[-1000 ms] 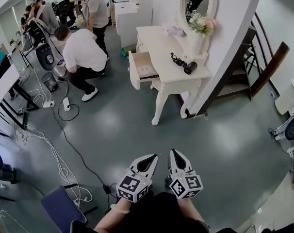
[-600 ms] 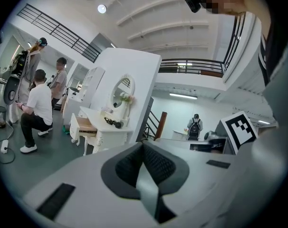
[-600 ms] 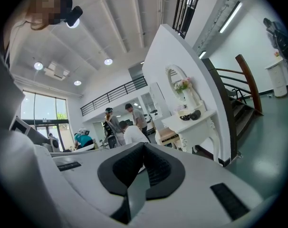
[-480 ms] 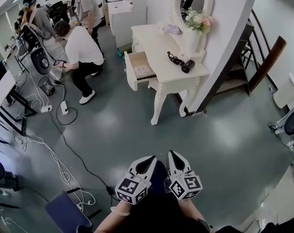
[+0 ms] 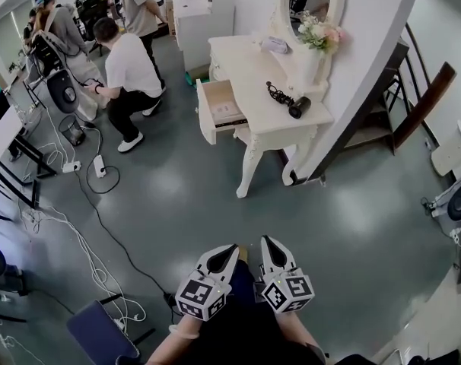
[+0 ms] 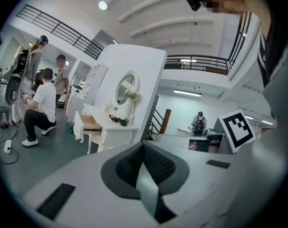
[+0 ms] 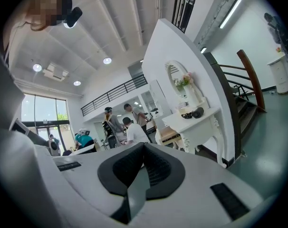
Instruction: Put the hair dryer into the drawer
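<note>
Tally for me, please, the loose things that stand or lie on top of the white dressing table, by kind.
Hair dryer: 1
Vase of flowers: 1
Small pale item: 1
Total: 3

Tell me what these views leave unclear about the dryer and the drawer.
dryer: too small in every view to show where its cord ends.
drawer: open; in the head view its back is hidden under the tabletop, and its contents are too small to name.
Left gripper view: the drawer's inside is hidden by its own wall.
</note>
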{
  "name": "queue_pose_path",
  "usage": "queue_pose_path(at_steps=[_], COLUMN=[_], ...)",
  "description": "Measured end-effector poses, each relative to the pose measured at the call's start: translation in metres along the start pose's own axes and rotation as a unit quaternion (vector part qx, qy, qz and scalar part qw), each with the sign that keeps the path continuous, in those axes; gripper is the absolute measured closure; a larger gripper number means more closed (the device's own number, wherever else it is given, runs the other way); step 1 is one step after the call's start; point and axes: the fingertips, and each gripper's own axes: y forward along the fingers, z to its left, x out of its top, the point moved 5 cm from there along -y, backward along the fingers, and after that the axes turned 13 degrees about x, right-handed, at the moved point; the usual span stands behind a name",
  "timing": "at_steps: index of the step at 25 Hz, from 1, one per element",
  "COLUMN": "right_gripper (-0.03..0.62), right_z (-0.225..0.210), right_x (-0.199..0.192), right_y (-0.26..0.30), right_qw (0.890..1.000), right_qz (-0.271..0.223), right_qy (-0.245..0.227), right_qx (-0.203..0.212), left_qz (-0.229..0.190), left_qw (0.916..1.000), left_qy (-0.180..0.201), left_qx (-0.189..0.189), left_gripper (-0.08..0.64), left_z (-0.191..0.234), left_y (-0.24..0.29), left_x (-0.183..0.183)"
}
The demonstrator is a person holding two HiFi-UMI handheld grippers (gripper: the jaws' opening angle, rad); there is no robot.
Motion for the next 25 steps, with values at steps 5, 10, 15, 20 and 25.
queue_pose_path(at_steps=[5, 10, 15, 20, 25], right_gripper=[0.565, 0.565, 0.565, 0.565, 0.565], right_z=[-0.017, -0.037, -0.052, -0.072, -0.09], right_x=[0.002, 0.014, 0.023, 0.034, 0.045], right_y=[0.017, 0.043, 0.069, 0.094, 0.116], right_qw=[1.0, 1.0, 1.0, 1.0, 1.0], right_qz=[0.009, 0.009, 0.015, 0.012, 0.017], right_qy=[0.004, -0.002, -0.004, 0.008, 0.004], right_qx=[0.0, 0.005, 0.01, 0.016, 0.025], left_qz=[0.007, 0.004, 0.003, 0.001, -0.004], left_qw=[1.0, 0.9999, 0.9999, 0.9998, 0.9996], left_qy=[-0.003, -0.009, -0.011, -0.013, -0.016], left_qx=[0.002, 0.004, 0.007, 0.012, 0.021], left_gripper=[0.563, 0.561, 0.561, 0.561, 0.561], left_z=[0.007, 0.018, 0.03, 0.039, 0.047], left_y=[0.021, 0.047, 0.072, 0.098, 0.122], left_x=[0.002, 0.014, 0.029, 0.04, 0.052])
